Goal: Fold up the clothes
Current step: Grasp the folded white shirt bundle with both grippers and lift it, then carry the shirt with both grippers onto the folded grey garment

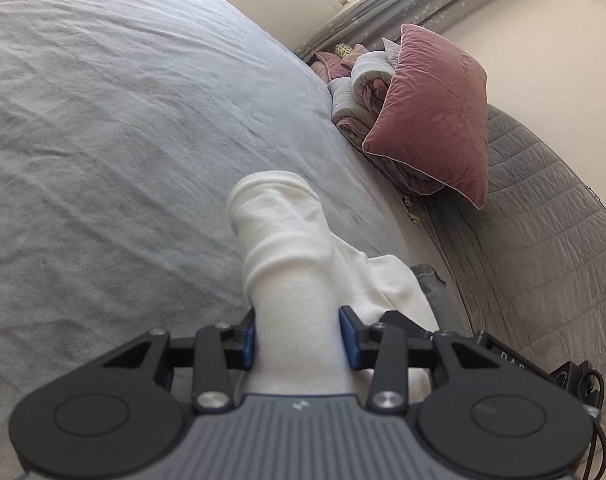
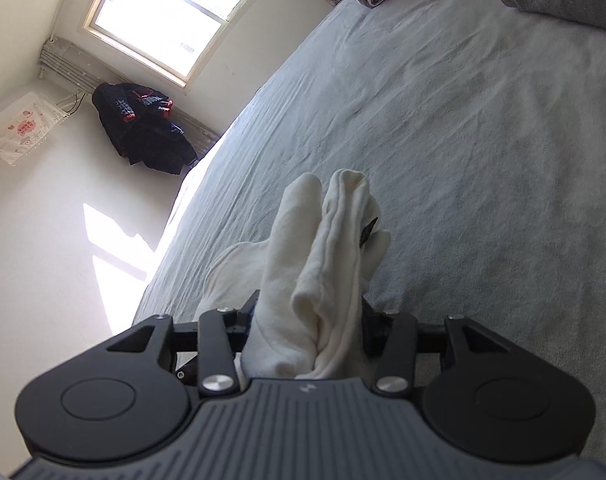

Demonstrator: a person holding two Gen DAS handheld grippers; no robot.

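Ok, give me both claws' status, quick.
Left claw: closed on a bunched part of the white garment.
Right claw: closed on a bunched fold of white garment too.

L gripper [image 1: 302, 338]: pointed fwd and somewhat down, blue pads [image 1: 349, 338] clamped on a thick bunch of white cloth [image 1: 287, 248]. R gripper [image 2: 307, 334]: same pitch, jaws part closed, pressed on a folded wad of that cloth.

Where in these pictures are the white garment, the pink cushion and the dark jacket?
white garment [image 1: 299, 300]: left wrist view, bunched sleeve-like roll.
pink cushion [image 1: 431, 112]: left wrist view, front face.
dark jacket [image 2: 143, 128]: right wrist view, middle.
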